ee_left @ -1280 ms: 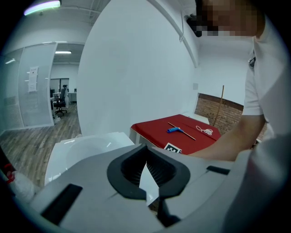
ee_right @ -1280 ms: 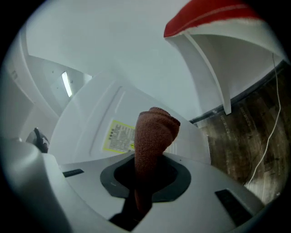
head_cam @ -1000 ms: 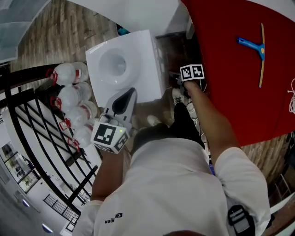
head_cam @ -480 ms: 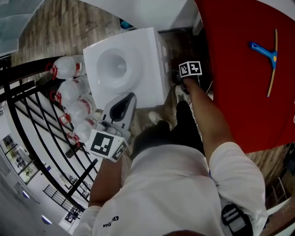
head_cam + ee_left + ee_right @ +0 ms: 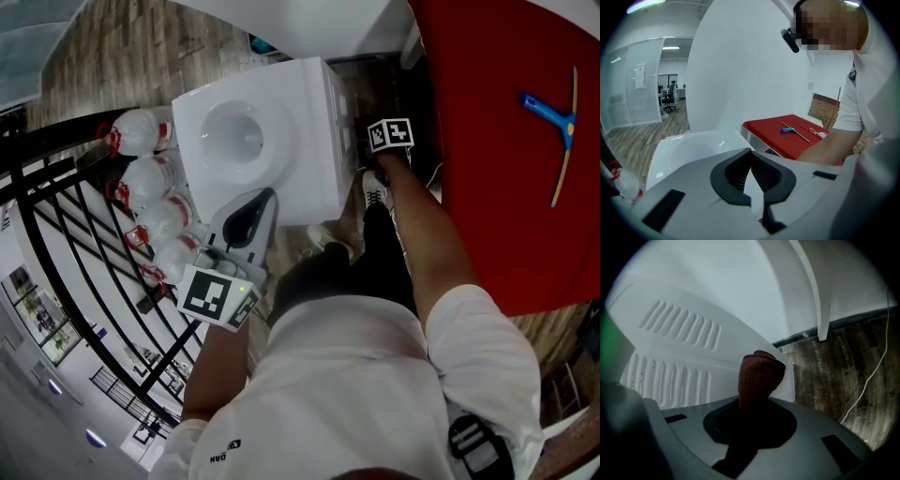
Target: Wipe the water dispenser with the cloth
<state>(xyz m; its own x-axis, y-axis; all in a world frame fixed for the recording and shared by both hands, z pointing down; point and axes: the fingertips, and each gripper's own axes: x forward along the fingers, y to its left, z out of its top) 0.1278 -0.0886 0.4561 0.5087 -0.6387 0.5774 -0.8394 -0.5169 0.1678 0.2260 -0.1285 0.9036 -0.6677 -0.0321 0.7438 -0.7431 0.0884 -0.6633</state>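
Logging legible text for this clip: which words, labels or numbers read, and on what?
"DAN": small print on the person's white shirt.
Print on the wooden floor: too blurred to read.
Notice on the glass wall: too small.
Water dispenser, cloth: no text seen.

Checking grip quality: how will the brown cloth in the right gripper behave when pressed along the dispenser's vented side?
The cloth looks knitted and bunched, so probably soft, squashing flat against the water dispenser. Only its base is clamped in the right gripper, so the free tip may flop sideways. The vent ribs might snag it.
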